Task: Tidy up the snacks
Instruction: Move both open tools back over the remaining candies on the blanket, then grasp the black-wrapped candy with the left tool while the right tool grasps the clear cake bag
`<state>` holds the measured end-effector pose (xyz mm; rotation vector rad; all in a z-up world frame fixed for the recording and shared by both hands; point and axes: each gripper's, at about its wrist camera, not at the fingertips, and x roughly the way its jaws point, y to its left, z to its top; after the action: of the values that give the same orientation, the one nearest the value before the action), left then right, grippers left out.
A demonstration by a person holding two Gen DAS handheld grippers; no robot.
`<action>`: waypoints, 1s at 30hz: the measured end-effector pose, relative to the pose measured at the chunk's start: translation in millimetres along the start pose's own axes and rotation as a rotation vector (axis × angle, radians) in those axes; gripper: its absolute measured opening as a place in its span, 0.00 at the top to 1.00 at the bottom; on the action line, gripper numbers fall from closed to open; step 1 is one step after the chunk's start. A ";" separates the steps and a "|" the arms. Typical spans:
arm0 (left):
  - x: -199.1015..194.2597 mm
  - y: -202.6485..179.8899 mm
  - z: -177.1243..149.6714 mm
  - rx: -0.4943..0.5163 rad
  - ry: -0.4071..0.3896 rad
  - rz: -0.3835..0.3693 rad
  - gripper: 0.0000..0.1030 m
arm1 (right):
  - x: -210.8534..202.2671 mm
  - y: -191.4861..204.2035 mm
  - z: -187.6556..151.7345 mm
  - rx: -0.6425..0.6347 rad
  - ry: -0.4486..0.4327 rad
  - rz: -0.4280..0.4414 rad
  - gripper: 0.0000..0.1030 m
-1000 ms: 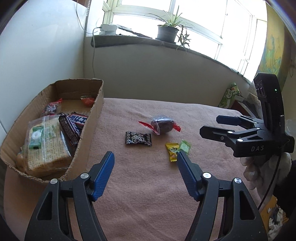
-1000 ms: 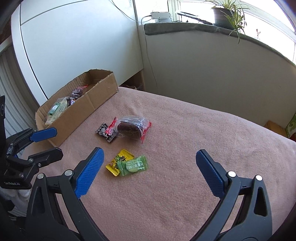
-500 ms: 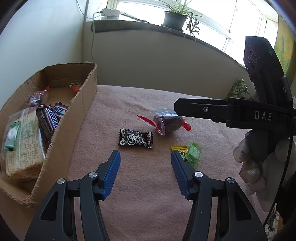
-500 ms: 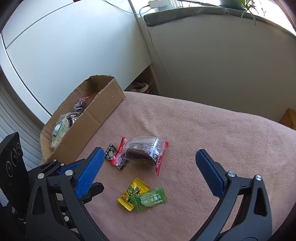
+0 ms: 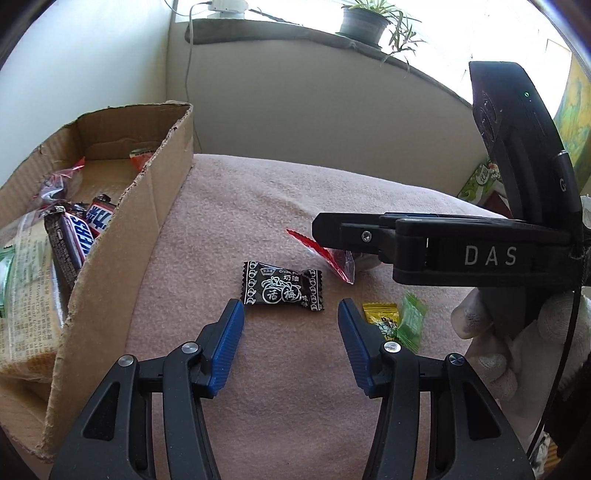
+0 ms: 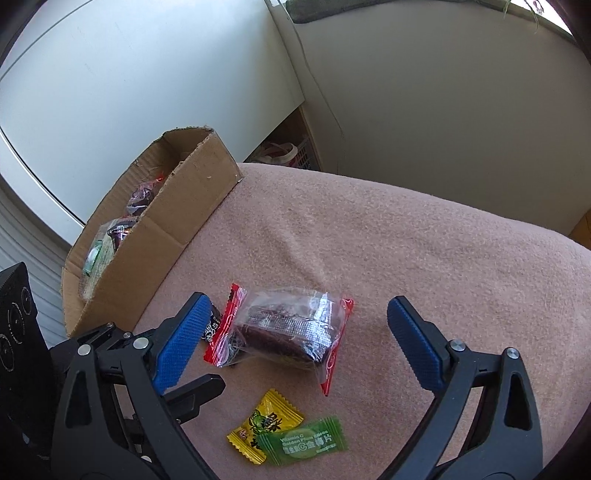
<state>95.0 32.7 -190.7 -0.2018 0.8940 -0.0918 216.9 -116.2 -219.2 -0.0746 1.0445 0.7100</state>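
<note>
Pink blanket (image 5: 258, 206) keeps loose snacks flat; left gripper (image 5: 291, 314) gaping, empty, straddling black candy (image 5: 282, 291); right gripper (image 6: 295, 321) wide, empty, bracketing cake packet (image 6: 284, 328) for boxing

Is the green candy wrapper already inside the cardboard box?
No, the green candy wrapper lies on the pink blanket, overlapping the yellow candy, apart from the cardboard box.

**Bright daylight, blown-out window, heavy fisheye bend**

Daylight poured in from the window (image 5: 461, 33) behind the potted plant (image 5: 364, 22), overexposing the panes to plain white. The pink blanket (image 6: 406, 240) was evenly lit, with soft, short shadows beneath the wrappers. Both views stayed sharp centrally; straight walls curved and corners darkened into black vignette.
</note>
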 end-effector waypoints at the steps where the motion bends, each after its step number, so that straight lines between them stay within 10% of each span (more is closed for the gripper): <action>1: 1.8 0.3 1.2 -0.002 0.002 0.006 0.49 | 1.9 -1.8 -0.3 0.003 0.009 -0.009 0.18; 16: 25.2 -23.9 20.7 0.088 0.022 0.082 0.40 | -6.4 -18.1 -4.3 0.025 -0.008 0.005 0.35; 26: 23.2 -18.8 19.5 0.092 0.005 0.066 0.88 | -8.5 -21.7 -6.7 0.040 -0.013 0.020 0.46; 30: 22.3 -15.5 19.8 0.078 -0.001 0.043 0.92 | -9.0 -20.5 -8.7 0.034 -0.017 0.014 0.48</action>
<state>124.5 16.6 -192.4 -0.1099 0.8916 -0.0870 219.2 -139.9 -222.0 -0.0317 1.0419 0.7045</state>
